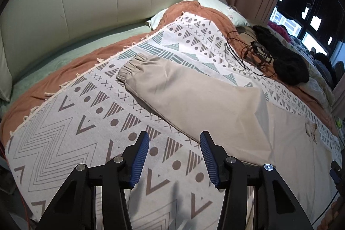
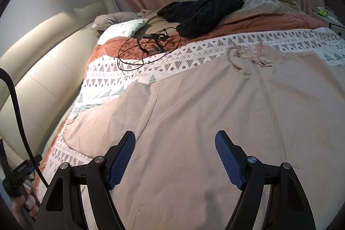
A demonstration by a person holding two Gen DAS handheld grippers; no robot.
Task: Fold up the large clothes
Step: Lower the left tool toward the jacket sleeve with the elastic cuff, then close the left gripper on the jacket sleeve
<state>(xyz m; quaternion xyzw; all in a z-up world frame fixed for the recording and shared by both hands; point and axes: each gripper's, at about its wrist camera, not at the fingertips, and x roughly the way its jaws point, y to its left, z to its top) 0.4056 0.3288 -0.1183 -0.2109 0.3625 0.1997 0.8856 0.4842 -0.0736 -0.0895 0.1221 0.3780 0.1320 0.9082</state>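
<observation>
A large beige zip-up jacket (image 2: 204, 100) lies flat on a patterned white blanket (image 1: 71, 122) on the bed. Its left sleeve (image 1: 183, 92) stretches out with the elastic cuff (image 1: 131, 66) far from the body. The collar (image 2: 250, 53) points away from me. My left gripper (image 1: 174, 139) is open and empty, above the blanket just short of the sleeve's near edge. My right gripper (image 2: 175, 139) is open and empty above the jacket's lower front, left of the zip line (image 2: 271, 109).
A black knitted garment (image 2: 204, 12) and a black cable with a small device (image 2: 151, 40) lie on the rust-coloured cover (image 2: 269, 23) beyond the jacket. Pillows (image 1: 207, 5) and a padded cream headboard (image 1: 86, 5) stand at the left. Curtains and a window are behind.
</observation>
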